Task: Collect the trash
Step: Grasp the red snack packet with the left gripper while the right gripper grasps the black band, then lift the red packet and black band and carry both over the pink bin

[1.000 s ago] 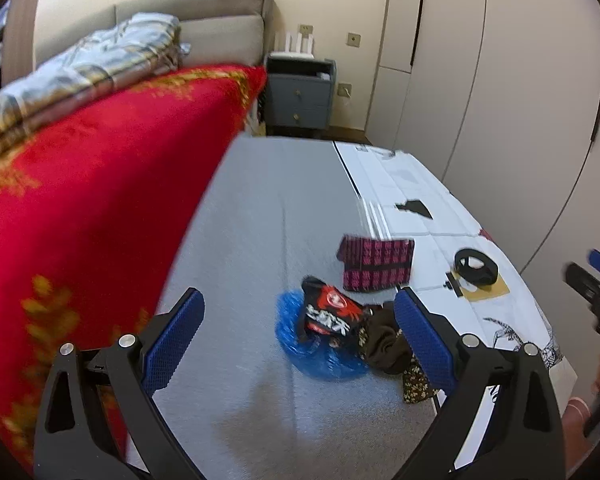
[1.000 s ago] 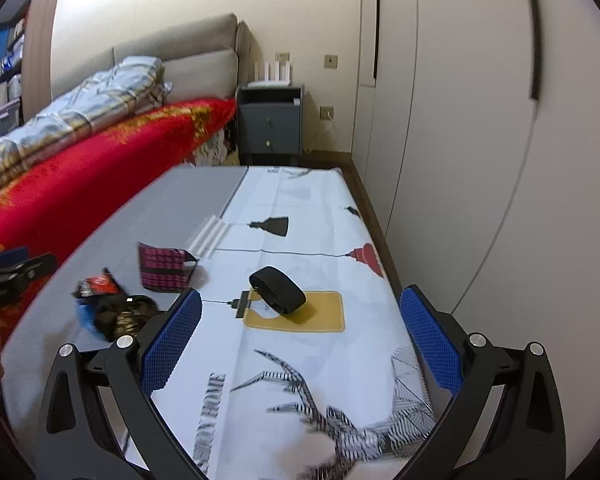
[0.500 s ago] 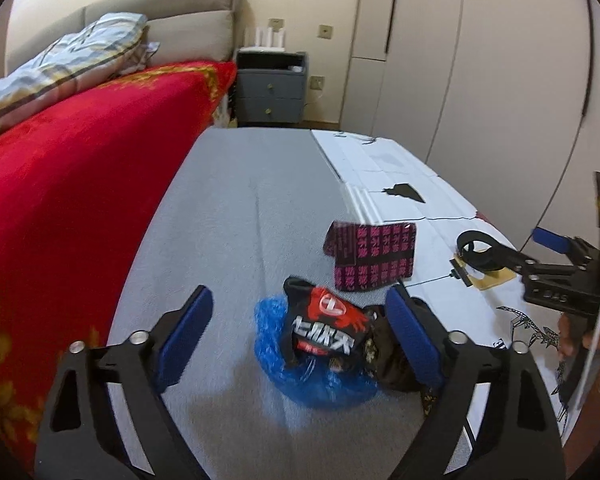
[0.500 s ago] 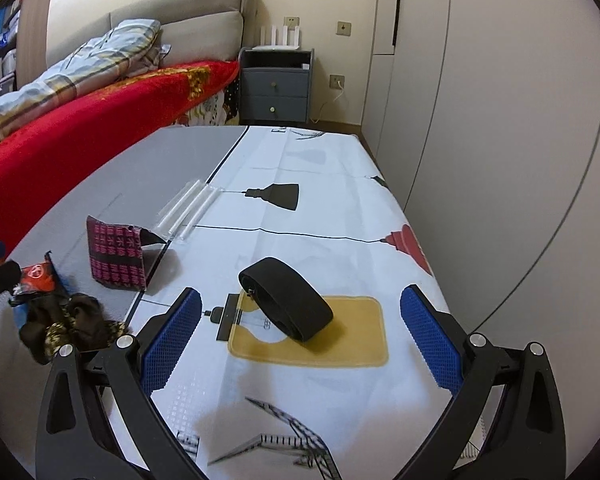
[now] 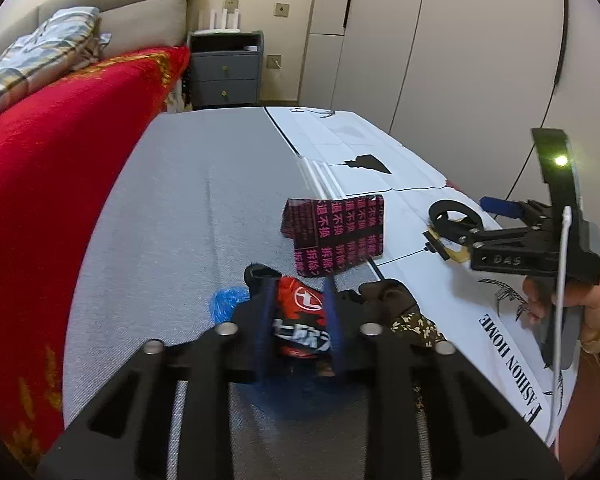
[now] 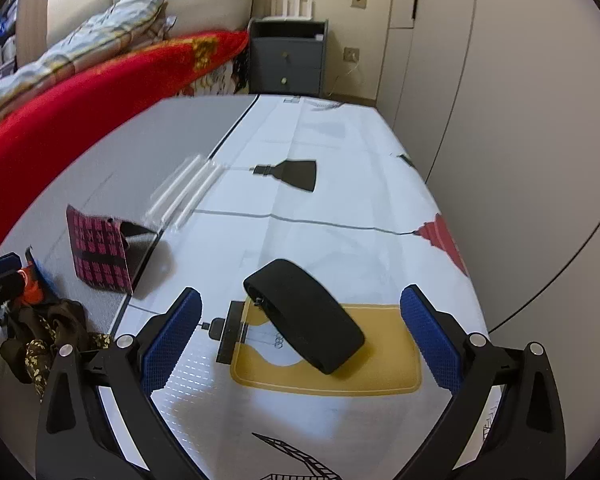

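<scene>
My left gripper is shut on a red and black snack wrapper that lies on a blue plastic bag on the grey table half. A brown patterned cloth lies right beside it. A black and pink packet stands behind. My right gripper is open, its jaws either side of a black band loop on the white printed cloth; it also shows in the left wrist view.
A red blanket on a bed runs along the table's left side. A grey nightstand stands at the far end. Wardrobe doors line the right side. Clear plastic strips lie at the cloth seam.
My left gripper moved down and forward onto the trash pile and closed on the snack wrapper. My right gripper advanced toward the black band and stays open.
</scene>
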Action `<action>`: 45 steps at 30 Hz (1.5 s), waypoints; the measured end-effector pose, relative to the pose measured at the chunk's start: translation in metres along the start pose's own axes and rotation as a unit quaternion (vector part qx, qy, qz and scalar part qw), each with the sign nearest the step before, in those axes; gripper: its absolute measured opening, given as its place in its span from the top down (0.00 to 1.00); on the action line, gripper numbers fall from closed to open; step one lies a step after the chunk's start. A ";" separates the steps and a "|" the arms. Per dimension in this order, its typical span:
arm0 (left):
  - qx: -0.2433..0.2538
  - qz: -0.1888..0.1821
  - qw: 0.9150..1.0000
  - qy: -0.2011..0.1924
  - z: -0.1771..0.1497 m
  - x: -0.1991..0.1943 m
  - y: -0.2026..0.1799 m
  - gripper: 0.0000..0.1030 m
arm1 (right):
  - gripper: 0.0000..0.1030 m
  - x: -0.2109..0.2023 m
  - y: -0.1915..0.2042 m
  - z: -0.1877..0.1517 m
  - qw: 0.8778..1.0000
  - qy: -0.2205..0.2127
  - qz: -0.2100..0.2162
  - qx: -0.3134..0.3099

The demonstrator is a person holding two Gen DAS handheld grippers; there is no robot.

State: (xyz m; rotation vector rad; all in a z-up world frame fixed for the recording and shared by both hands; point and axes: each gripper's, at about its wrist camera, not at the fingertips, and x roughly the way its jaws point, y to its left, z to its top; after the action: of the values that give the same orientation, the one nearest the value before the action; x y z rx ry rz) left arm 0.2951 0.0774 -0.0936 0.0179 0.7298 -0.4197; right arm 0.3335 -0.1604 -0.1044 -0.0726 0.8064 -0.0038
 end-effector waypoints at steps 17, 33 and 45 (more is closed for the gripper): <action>-0.055 -0.010 0.996 -0.065 0.016 -0.042 0.017 0.99 | 0.79 -0.042 -0.002 -0.004 0.998 -0.057 0.023 -0.002; -0.049 -0.006 0.993 -0.108 0.041 -0.104 0.006 0.99 | 0.80 -0.119 -0.009 0.004 0.995 -0.094 0.031 0.011; 0.000 -0.047 0.993 -0.110 0.047 -0.205 -0.081 0.99 | 0.80 -0.279 -0.013 -0.037 0.994 -0.105 0.042 0.001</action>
State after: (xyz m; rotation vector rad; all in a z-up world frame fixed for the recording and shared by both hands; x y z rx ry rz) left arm 0.1578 0.0706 0.0855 -0.0615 0.5136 -0.5029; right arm 0.1144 -0.1670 0.0722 -0.0367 0.5987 0.0809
